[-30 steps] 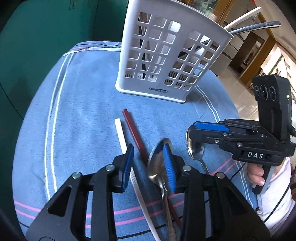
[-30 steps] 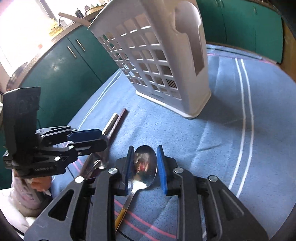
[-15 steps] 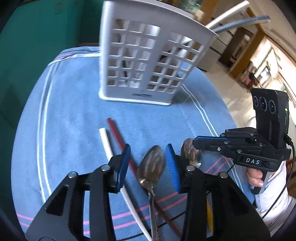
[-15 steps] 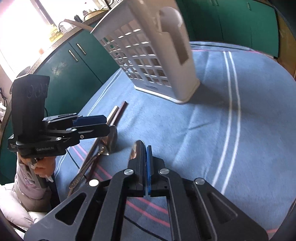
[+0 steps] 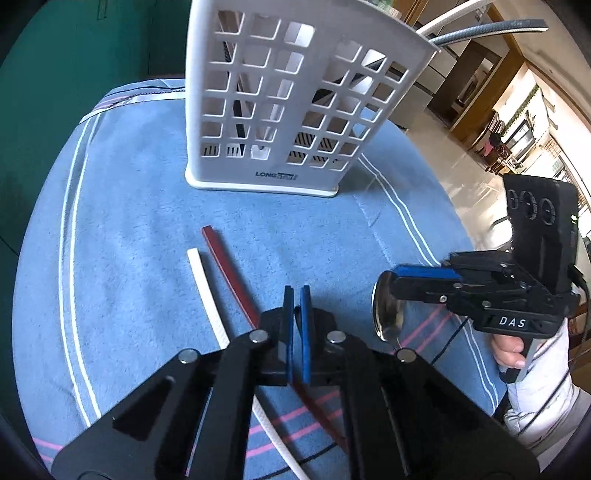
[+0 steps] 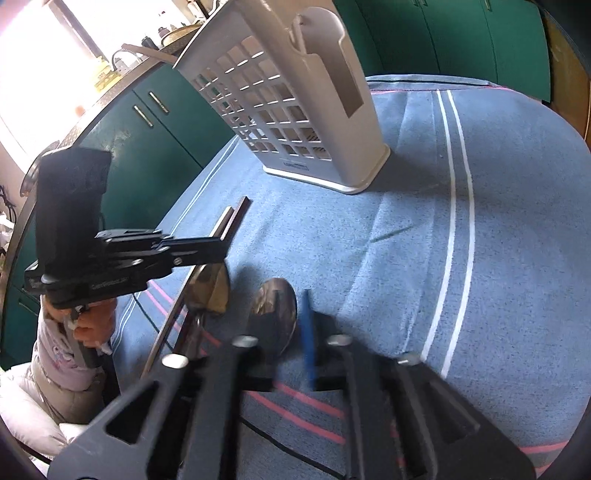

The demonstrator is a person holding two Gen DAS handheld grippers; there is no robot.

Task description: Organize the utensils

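A white slotted utensil rack stands at the back of the blue cloth. A white chopstick and a red chopstick lie side by side in front of it. My left gripper is shut, with a thin edge of a spoon between its pads. The right wrist view shows that spoon's bowl tipped up under the left gripper. My right gripper is opening. A second spoon sits between its jaws against the left finger, with a gap to the blue pad.
Two long handles stick out of the rack's top. Green cabinets stand behind the table. A person's hand holds the right gripper's grip near the cloth's edge. A black cable crosses the pink stripes at the front.
The left jaws have closed on the spoon that lay between them, turning it on edge. The right jaws, shut on the other spoon half a second ago, have parted.
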